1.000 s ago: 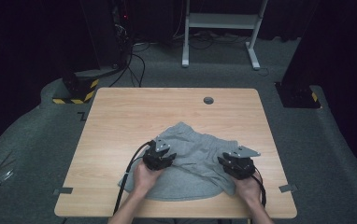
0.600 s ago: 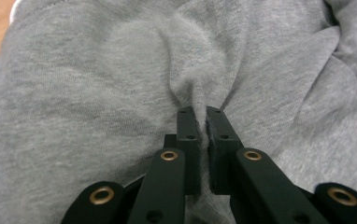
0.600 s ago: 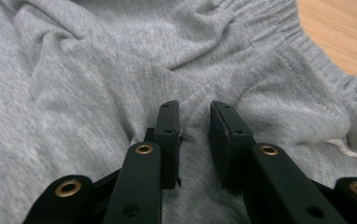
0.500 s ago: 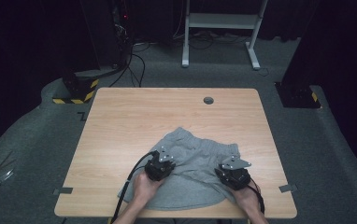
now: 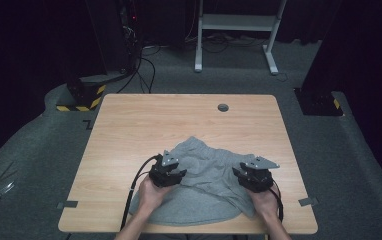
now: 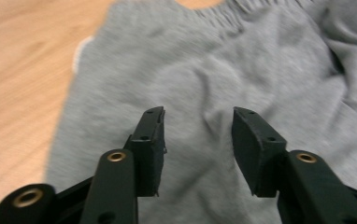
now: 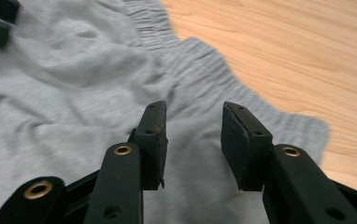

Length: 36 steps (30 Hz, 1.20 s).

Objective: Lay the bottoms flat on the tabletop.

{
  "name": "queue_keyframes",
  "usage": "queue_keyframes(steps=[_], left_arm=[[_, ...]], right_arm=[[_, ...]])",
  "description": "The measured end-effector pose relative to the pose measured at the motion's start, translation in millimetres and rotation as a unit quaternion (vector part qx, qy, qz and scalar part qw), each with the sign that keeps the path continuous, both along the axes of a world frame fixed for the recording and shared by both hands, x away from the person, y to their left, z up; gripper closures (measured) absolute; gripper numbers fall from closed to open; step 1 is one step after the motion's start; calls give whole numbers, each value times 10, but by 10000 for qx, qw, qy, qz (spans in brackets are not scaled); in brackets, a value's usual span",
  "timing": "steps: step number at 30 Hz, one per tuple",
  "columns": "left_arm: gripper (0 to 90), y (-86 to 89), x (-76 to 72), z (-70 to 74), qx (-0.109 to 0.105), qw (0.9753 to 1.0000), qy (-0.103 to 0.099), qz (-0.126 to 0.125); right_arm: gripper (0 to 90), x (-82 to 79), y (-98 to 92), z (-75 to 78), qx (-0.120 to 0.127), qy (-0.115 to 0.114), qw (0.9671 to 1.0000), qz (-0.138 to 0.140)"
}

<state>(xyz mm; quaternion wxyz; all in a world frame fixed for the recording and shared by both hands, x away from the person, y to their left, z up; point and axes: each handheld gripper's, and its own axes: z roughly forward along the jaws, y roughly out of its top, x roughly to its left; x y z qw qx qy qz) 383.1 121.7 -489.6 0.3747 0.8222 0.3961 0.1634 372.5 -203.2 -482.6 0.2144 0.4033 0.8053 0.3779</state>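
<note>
A grey garment with an elastic waistband [image 5: 206,182] lies rumpled on the near half of the wooden table [image 5: 144,125]. My left gripper [image 5: 168,169] hovers over the garment's left part. In the left gripper view the grey garment [image 6: 204,70] spreads under the left gripper [image 6: 197,126], whose jaws are open with nothing between them. My right gripper [image 5: 255,172] is over the garment's right edge. The right gripper view has the grey garment [image 7: 74,84] beneath the right gripper [image 7: 193,121], open, near the ribbed waistband [image 7: 200,56].
A small dark round grommet [image 5: 223,107] sits in the table's far side. Bare wood lies beyond and left of the garment. Past the table stand a white metal frame [image 5: 236,22] and black-and-yellow striped bases [image 5: 81,97] on grey carpet.
Both grippers have drawn back toward the table's near edge over the garment. The cloth has shifted and flattened a little, with the waistband now farther from the hands.
</note>
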Motion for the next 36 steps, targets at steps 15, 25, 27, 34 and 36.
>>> queue_keyframes(steps=[15,25,27,34,36], left_arm=[[433,103,314,-88,136,9981,115,595],[381,-20,567,-137,239,9970,383,628],[381,-31,578,-134,259,9969,395,625],[400,-15,619,-161,186,9966,466,658],[425,-30,613,-165,210,9966,477,641]], right_arm=[[545,143,-199,-110,-227,644,9971,-340],[499,184,-272,-87,-116,653,9962,-561],[500,174,-322,-115,-4,693,9958,-591],[529,186,-483,-65,204,527,9940,-941],[527,272,-458,-126,-28,729,9926,-969]])
